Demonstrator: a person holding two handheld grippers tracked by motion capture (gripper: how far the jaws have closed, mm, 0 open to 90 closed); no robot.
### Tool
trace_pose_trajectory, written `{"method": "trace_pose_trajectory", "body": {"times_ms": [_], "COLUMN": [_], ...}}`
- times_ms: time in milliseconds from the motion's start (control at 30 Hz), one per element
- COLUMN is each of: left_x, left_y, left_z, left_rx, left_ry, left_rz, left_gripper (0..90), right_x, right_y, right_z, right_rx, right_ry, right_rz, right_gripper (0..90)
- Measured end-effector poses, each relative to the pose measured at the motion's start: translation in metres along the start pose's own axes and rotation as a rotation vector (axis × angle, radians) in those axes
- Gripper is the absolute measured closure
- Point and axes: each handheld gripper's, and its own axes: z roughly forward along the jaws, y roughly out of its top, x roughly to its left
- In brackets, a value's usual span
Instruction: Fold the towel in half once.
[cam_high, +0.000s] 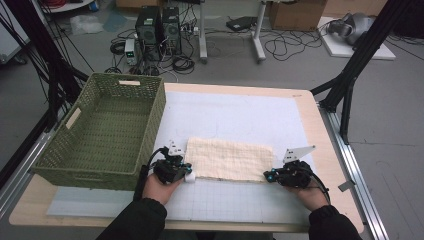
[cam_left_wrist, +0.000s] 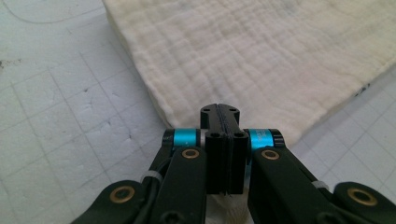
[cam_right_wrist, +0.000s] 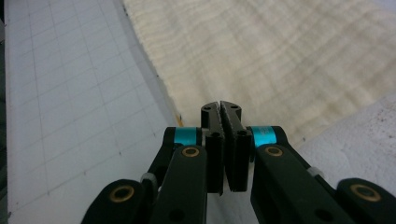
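- Cables, computer towers (cam_high: 159, 26) and cardboard boxes crowd the floor along the top of the high view; below them a wooden table (cam_high: 324, 150) carries a white gridded mat (cam_high: 235, 202).
- At the left of the frame we see a green woven basket (cam_high: 145, 130), empty, with its long side just beside the cloth, probably so that the cloth can go in.
- Left of centre, our left gripper (cam_high: 189, 175) sits at the near left corner of the cloth; in the left gripper view its jaws are pressed together, and white fabric shows beneath them, so we judge it is pinching that corner.
- In the middle lies the cream cloth (cam_high: 230, 159), a folded rectangle flat on the mat.
- At the lower right, our right gripper (cam_high: 270, 175) meets the near right corner, jaws nearly closed; we cannot tell whether cloth is caught.
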Motion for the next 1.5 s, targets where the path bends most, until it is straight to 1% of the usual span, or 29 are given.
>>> {"method": "trace_pose_trajectory", "body": {"times_ms": [133, 167, 200, 267, 400, 467, 533, 567, 667, 700, 733, 800, 833, 867, 900, 967, 1000, 1033, 1067, 1100, 1167, 1233, 1267, 1367, 1467, 1500], "left_x": [-0.001, -0.002, -0.002, -0.002, -0.002, -0.002, -0.001, -0.001, 0.001, 0.001, 0.002, 0.003, 0.004, 0.005, 0.007, 0.011, 0.014, 0.017, 0.019, 0.021, 0.022, 0.021, 0.021, 0.021, 0.019, 0.019], "left_y": [0.000, 0.000, 0.000, 0.001, 0.006, 0.010, 0.014, 0.017, 0.024, 0.026, 0.029, 0.035, 0.038, 0.040, 0.042, 0.044, 0.044, 0.043, 0.041, 0.041, 0.041, 0.040, 0.040, 0.040, 0.040, 0.040], "left_z": [0.000, 0.000, 0.000, -0.001, -0.003, -0.002, 0.001, 0.002, 0.008, 0.010, 0.014, 0.020, 0.023, 0.026, 0.029, 0.033, 0.034, 0.036, 0.038, 0.038, 0.039, 0.039, 0.039, 0.039, 0.040, 0.040], "left_rx": [-0.002, -0.004, -0.011, -0.027, -0.060, -0.068, -0.084, -0.090, -0.121, -0.117, -0.119, -0.128, -0.123, -0.123, -0.119, -0.102, -0.093, -0.077, -0.059, -0.050, -0.051, -0.048, -0.048, -0.049, -0.045, -0.045], "left_ry": [0.007, 0.009, 0.009, 0.011, 0.013, 0.015, 0.034, 0.041, 0.062, 0.064, 0.075, 0.081, 0.094, 0.106, 0.113, 0.134, 0.133, 0.133, 0.145, 0.144, 0.144, 0.151, 0.151, 0.151, 0.165, 0.165], "left_rz": [0.011, 0.011, 0.016, 0.016, 0.021, 0.020, 0.023, 0.024, 0.011, 0.009, 0.009, -0.015, -0.009, -0.014, -0.025, -0.030, -0.047, -0.052, -0.050, -0.055, -0.063, -0.052, -0.051, -0.050, -0.031, -0.034], "left_gripper": [88.5, 88.3, 87.3, 84.1, 78.8, 77.7, 78.3, 80.2, 87.7, 88.7, 89.4, 89.4, 89.4, 89.5, 89.5, 89.5, 89.6, 89.5, 89.6, 89.6, 89.6, 89.6, 89.6, 89.5, 89.5, 89.5], "right_x": [-0.001, -0.001, -0.001, -0.001, -0.003, -0.006, -0.009, -0.011, -0.018, -0.021, -0.024, -0.031, -0.036, -0.040, -0.045, -0.052, -0.054, -0.057, -0.059, -0.062, -0.065, -0.068, -0.069, -0.071, -0.071, -0.072], "right_y": [-0.002, -0.002, -0.002, -0.001, 0.002, 0.004, 0.009, 0.011, 0.023, 0.027, 0.032, 0.043, 0.048, 0.052, 0.055, 0.058, 0.058, 0.057, 0.055, 0.052, 0.049, 0.046, 0.043, 0.037, 0.031, 0.030], "right_z": [0.001, 0.001, 0.000, -0.001, -0.005, -0.007, -0.007, -0.007, -0.005, -0.003, -0.001, 0.005, 0.008, 0.011, 0.015, 0.022, 0.024, 0.027, 0.029, 0.031, 0.031, 0.031, 0.029, 0.026, 0.022, 0.022], "right_rx": [-0.006, -0.011, -0.014, -0.038, -0.076, -0.096, -0.105, -0.111, -0.112, -0.117, -0.120, -0.118, -0.112, -0.113, -0.115, -0.101, -0.085, -0.075, -0.061, -0.044, -0.031, -0.022, -0.027, -0.050, -0.068, -0.072], "right_ry": [0.005, 0.003, 0.004, 0.015, 0.004, 0.000, -0.013, -0.022, -0.049, -0.049, -0.055, -0.069, -0.079, -0.093, -0.095, -0.104, -0.111, -0.109, -0.113, -0.116, -0.124, -0.134, -0.131, -0.131, -0.133, -0.132], "right_rz": [0.013, 0.010, 0.021, 0.023, 0.027, 0.040, 0.040, 0.037, 0.039, 0.040, 0.041, 0.048, 0.050, 0.061, 0.076, 0.095, 0.103, 0.111, 0.122, 0.128, 0.139, 0.145, 0.158, 0.168, 0.185, 0.186], "right_gripper": [87.1, 83.6, 81.1, 77.2, 71.3, 70.6, 71.6, 73.2, 81.4, 84.2, 85.7, 87.5, 87.9, 88.3, 88.4, 88.8, 89.1, 89.1, 89.1, 89.1, 89.1, 89.0, 89.1, 89.0, 88.8, 88.5]}}
